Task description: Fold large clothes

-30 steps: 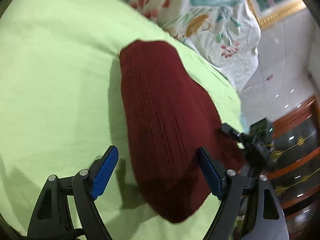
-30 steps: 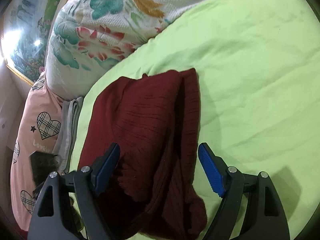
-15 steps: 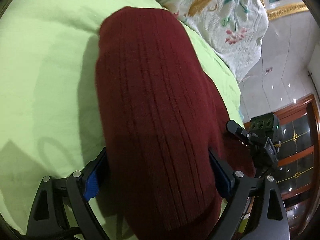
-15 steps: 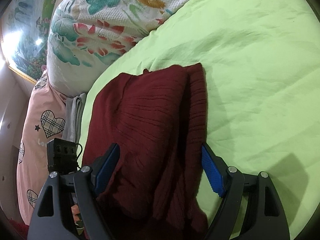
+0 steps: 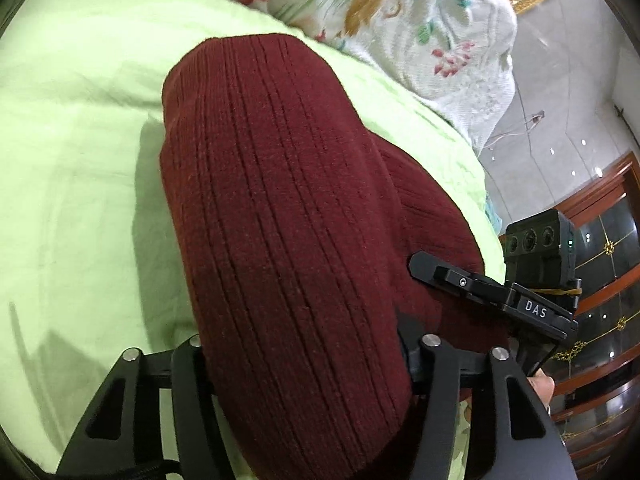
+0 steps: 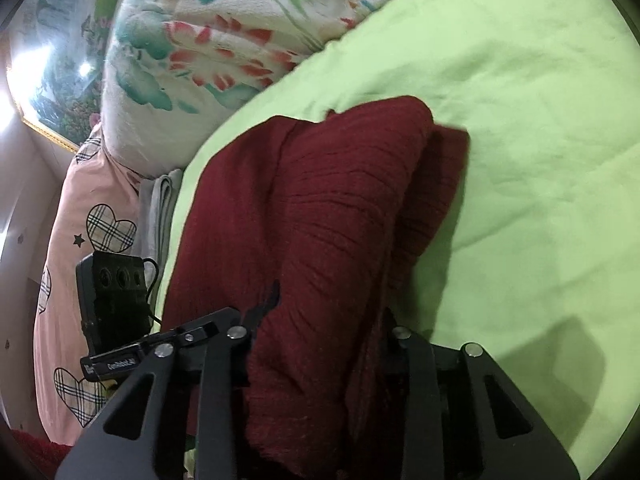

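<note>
lying folded on the light-green bedsheet (image 5: 80, 160), the dark red ribbed knit garment (image 5: 280, 220) filled the middle of both views, w/ its rib lines running away from the left cam and a thick doubled roll visible from the right cam (image 6: 340, 220). near end of the cloth sat between the fingers of the left gripper (image 5: 308, 364); jaws were drawn in against the fabric on both sides, blue pads hidden by the knit, so it was clamped on the garment. same w/ the right gripper (image 6: 320, 344): fingers pressed into the bunched edge of the roll from both sides, pads buried in cloth, gripping it. in the right view a second, lower layer of the garment stuck out just beside the roll, toward the open sheet. from the left cam the right gripper's body w/ its black cam box (image 5: 540, 248) showed just beside the garment's right edge, and from the right cam the left unit's cam box (image 6: 114, 292) showed at the garment's left edge. beyond the garment, a floral quilt (image 5: 400, 12) lay touching the far side of the sheet. a pink pillow w/ plaid hearts (image 6: 80, 220) and a folded grey cloth (image 6: 158, 216) sat at the bed's edge in the right view. a wooden glass-front cabinet (image 5: 600, 320) stood off the bed in the left view, near a shiny tiled floor (image 5: 560, 120).
</note>
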The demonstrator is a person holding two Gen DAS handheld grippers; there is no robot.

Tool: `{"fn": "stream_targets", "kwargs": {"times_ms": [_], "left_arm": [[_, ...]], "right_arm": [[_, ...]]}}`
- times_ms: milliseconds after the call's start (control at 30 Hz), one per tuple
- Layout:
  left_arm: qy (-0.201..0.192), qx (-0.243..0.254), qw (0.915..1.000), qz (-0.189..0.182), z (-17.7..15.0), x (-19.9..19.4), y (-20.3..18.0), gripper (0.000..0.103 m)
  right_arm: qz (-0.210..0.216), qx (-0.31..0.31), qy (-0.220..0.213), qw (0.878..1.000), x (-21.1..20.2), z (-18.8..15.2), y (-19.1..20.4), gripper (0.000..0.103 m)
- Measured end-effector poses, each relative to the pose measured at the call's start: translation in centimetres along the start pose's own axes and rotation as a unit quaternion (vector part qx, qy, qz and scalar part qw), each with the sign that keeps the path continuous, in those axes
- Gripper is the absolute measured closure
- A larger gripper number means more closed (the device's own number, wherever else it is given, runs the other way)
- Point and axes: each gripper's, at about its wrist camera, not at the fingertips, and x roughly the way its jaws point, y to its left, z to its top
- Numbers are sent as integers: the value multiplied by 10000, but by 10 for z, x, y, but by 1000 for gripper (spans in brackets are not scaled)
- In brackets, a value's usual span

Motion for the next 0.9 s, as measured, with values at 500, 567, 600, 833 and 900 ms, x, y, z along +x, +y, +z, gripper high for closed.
{"fn": "stream_targets", "kwargs": {"times_ms": [500, 567, 600, 833, 900], "left_arm": [[-296, -251, 9972, 645, -96, -197, 80, 49], [-281, -354, 9958, 792, -111, -209, 98, 48], [-252, -407, 9952, 857, -116, -210, 106, 47], [-464, -581, 9936, 853, -137, -202, 127, 31], [-489, -599, 9931, 884, -137, -201, 126, 30]], "right_arm": [[1498, -287, 637, 9862, 90, -78, 128, 71], [1553, -337, 770, 9843, 108, -88, 137, 71], [1493, -364, 845, 9845, 116, -94, 140, 71], [1094, -271, 845, 9900, 134, -107, 134, 57], [1000, -223, 834, 9912, 131, -108, 132, 53]]}}
